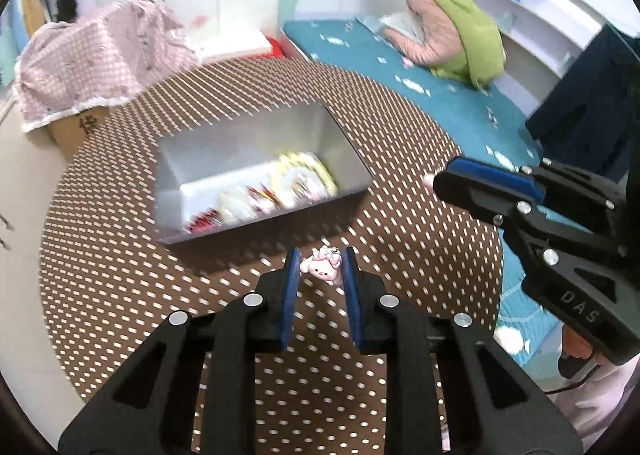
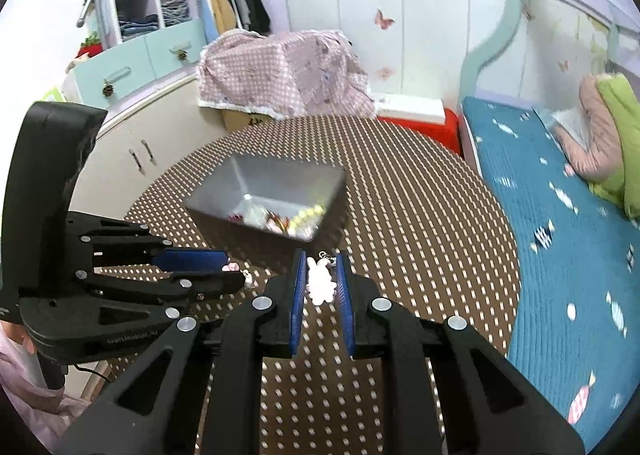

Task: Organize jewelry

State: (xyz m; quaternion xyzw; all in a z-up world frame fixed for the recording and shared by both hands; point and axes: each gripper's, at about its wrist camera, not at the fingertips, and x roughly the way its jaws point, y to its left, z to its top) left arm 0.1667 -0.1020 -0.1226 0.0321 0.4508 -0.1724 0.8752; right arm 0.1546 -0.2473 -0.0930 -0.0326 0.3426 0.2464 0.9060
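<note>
Your left wrist camera sits right behind its fingers (image 1: 298, 287), looking down at a slant across the desk (image 1: 120, 287), close over it. It faces the box (image 1: 256, 127), with the bed (image 1: 440, 95) behind on the right. Your other gripper (image 1: 434, 183) pokes in from the right edge.

Your right wrist camera rides just as near the desk (image 2: 420, 215), tilted a little less steeply, so you get more wall and the wardrobe (image 2: 160, 15) at upper left. It faces the same box (image 2: 276, 183), and your left gripper (image 2: 236, 275) shows at the left.

Both views share the desk, the box, the bed and the pink cloth (image 1: 92, 55).
</note>
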